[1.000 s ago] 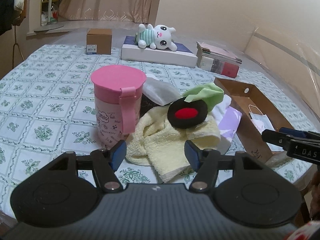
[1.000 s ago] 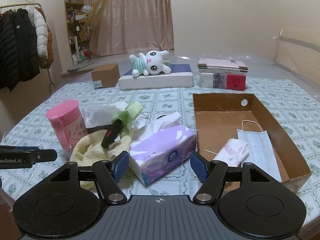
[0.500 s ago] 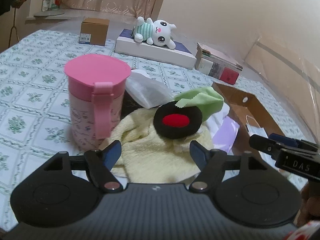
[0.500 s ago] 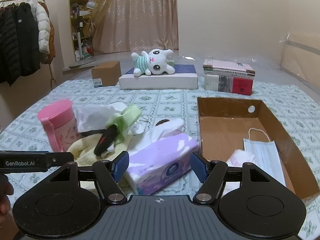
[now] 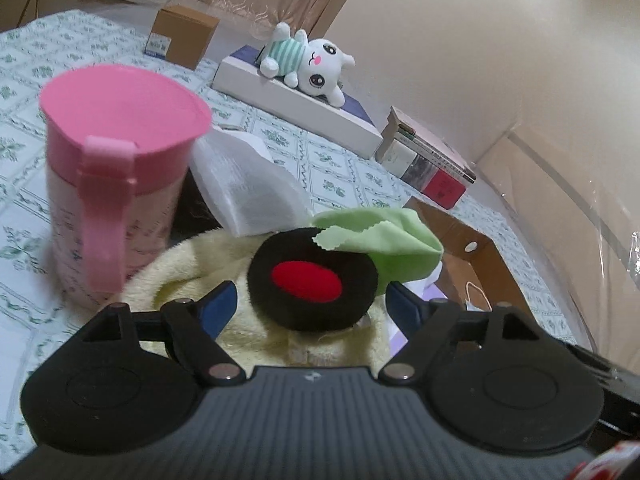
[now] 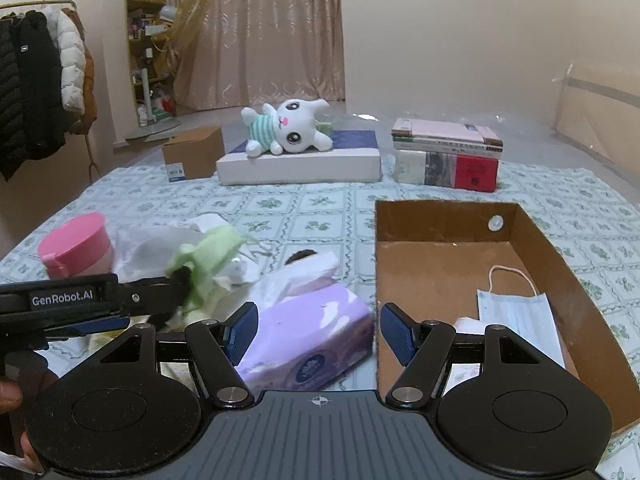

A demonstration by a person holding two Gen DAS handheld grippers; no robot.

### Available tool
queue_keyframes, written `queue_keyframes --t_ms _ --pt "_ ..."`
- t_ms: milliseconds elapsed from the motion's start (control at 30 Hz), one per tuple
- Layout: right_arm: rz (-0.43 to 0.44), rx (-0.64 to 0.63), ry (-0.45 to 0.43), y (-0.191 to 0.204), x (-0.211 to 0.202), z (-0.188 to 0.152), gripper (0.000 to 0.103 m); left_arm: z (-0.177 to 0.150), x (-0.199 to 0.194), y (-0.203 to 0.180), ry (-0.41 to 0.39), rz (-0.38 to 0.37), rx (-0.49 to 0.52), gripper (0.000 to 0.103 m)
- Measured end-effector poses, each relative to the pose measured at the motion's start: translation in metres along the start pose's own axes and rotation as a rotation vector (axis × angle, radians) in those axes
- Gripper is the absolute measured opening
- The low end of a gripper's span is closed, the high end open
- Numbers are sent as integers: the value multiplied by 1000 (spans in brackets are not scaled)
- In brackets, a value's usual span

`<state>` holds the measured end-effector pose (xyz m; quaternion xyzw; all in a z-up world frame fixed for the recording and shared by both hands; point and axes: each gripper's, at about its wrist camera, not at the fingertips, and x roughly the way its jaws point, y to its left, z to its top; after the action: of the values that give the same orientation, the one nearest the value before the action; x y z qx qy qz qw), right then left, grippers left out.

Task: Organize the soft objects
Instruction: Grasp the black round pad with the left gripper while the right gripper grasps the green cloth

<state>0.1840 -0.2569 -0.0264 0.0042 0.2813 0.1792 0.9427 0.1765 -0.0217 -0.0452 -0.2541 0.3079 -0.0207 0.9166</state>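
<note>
A: What does the left wrist view show?

B: A table under a green-flowered cloth (image 5: 328, 168), beige walls behind. On it stand a pink cup (image 5: 116, 196), a plush rabbit (image 5: 312, 66) lying on a flat white box (image 5: 296, 102), and stacked books (image 5: 430, 166). The left gripper (image 5: 310, 304) has its jaws spread either side of the black-and-red pad (image 5: 312, 278), which lies on a yellow towel (image 5: 200, 276) under a green cloth (image 5: 384, 242); the pads are not pressing it.

A: And against a second ago?

B: The jaws have just been opening, the view has rolled, and the pad looms nearer.

A: The right wrist view?

B: Curtains, shelves, hanging coats (image 6: 38, 92). The right gripper (image 6: 316, 330), jaws apart and empty, hovers over the purple tissue pack (image 6: 310, 338) beside the cardboard box (image 6: 560, 284) holding a face mask (image 6: 520, 322). The pack sits closer than before, and the left gripper now reaches in to the green cloth.
</note>
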Motion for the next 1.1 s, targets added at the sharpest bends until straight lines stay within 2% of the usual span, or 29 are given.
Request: queue_keyframes --t_ms 267,367,400,500,600,667,767,933,1100 --pt "-15 30 22 -12 6 -7 68 2 17 6 19 9 -50 79" --pt "-15 32 22 -12 6 -8 68 2 19 7 26 1 -56 76" --pt "-14 33 21 -12 5 -8 68 2 19 7 28 -3 -52 71" --pt "-12 30 14 -11 5 -7 68 3 15 7 30 -7 -39 66" --pt "-4 26 3 -8 3 -4 68 4 5 8 34 -17 -17 40" --pt "10 18 -7 -4 2 -2 68 5 -4 9 36 -9 16 40" --pt "34 -2 -14 6 2 1 68 4 -16 11 41 8 79 34" --pt "94 -42 -27 28 7 5 68 0 -31 22 55 43 163 16" --pt "135 -71 -20 45 21 8 68 -3 -34 39 85 23 150 15"
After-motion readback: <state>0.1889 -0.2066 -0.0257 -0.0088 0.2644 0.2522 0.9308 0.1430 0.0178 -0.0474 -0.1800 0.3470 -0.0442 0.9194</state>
